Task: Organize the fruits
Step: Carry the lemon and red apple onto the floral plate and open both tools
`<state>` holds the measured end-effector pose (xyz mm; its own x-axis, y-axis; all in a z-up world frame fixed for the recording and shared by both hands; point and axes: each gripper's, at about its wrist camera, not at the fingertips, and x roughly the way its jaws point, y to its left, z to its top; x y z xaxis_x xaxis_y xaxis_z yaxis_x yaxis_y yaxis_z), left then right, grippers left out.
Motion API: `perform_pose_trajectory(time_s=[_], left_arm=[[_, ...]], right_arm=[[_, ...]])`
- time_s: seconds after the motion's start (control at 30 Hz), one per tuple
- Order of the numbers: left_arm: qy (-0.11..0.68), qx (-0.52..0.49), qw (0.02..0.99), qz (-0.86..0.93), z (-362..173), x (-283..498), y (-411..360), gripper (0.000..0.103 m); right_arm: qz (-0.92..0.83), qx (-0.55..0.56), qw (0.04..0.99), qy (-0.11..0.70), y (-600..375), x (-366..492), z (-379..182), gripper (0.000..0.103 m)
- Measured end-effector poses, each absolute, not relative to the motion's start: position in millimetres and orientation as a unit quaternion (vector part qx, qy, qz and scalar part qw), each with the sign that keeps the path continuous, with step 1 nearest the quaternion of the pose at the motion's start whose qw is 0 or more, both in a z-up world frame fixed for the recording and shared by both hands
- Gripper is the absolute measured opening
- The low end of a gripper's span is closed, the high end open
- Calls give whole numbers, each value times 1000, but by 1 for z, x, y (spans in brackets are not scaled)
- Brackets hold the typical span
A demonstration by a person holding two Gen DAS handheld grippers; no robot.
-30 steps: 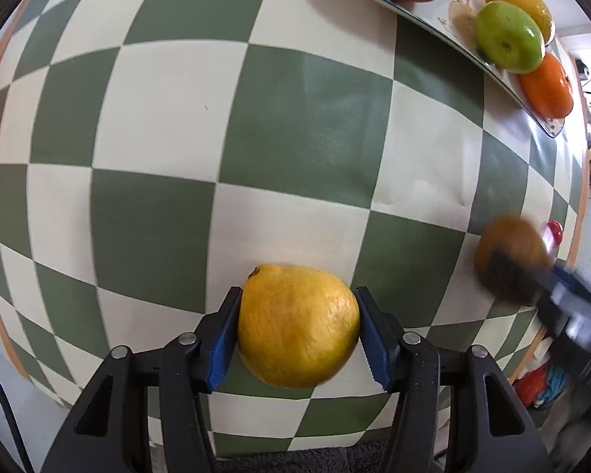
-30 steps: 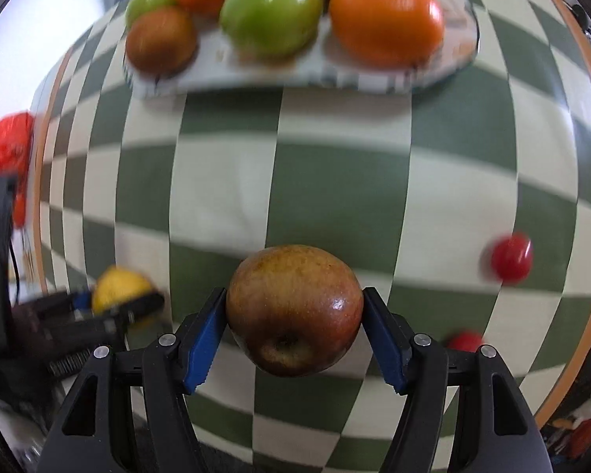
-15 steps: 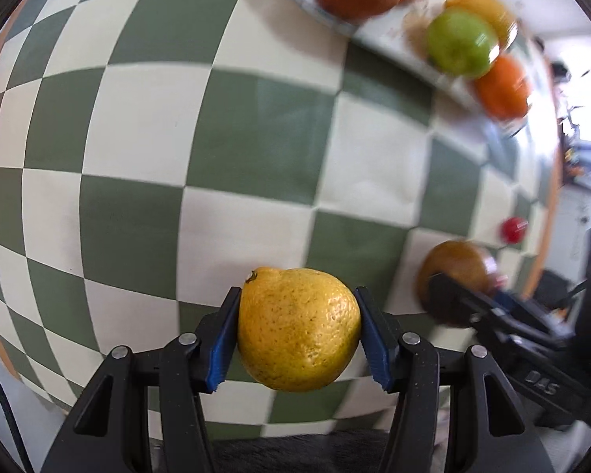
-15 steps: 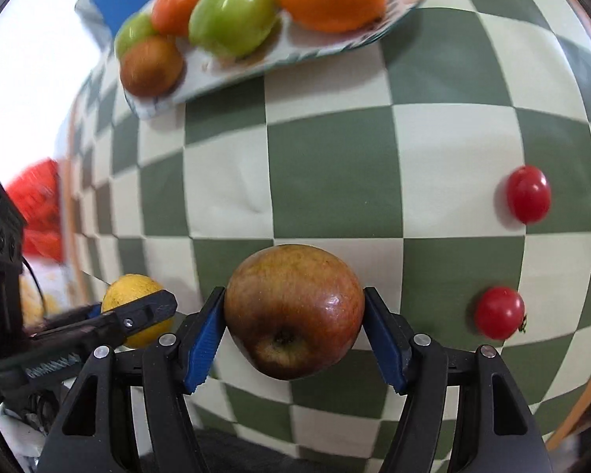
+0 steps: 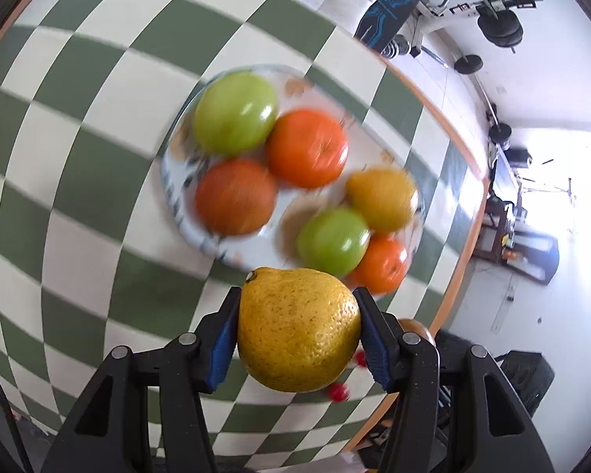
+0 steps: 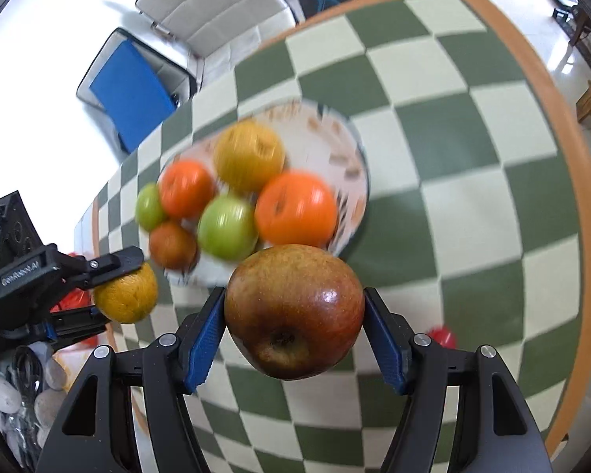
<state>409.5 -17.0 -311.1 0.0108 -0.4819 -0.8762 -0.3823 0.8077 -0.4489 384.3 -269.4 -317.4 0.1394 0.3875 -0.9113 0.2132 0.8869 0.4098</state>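
Yellow citrus (image 5: 298,329), firm, pebbled, clamped across its middle by left gripper (image 5: 298,331); russet apple (image 6: 294,311), smooth, bruisable, likewise clamped by right gripper (image 6: 294,315); both aloft near the plate's (image 6: 358,165) table-centre rim.

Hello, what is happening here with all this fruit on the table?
A person is sorting fruit with two handheld grippers. The left gripper is shut on a yellow citrus fruit, and the right gripper is shut on a reddish-brown apple. Both are held in the air near a plate on the checkered table. The plate already holds six fruits, orange, green, yellow and brownish. A few small red fruits lie loose on the table.
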Motion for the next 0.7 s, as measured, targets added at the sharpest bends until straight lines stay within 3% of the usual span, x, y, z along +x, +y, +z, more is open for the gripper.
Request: perform_pose_trajectory(time_s=[0.27,0.47,0.7], left_arm=[[696,-212,684,-50,-294,498,-51,53],[730,-153,663,-65,-321,550,-78,53],[768,-82,631,-77,-351,553,-93,54]], right_arm=[[31,212,737,641,-291,443,-318,70],[18,193,739,646,-294,478,-333,70],[32,188,722,665,-290,487,-352,71]])
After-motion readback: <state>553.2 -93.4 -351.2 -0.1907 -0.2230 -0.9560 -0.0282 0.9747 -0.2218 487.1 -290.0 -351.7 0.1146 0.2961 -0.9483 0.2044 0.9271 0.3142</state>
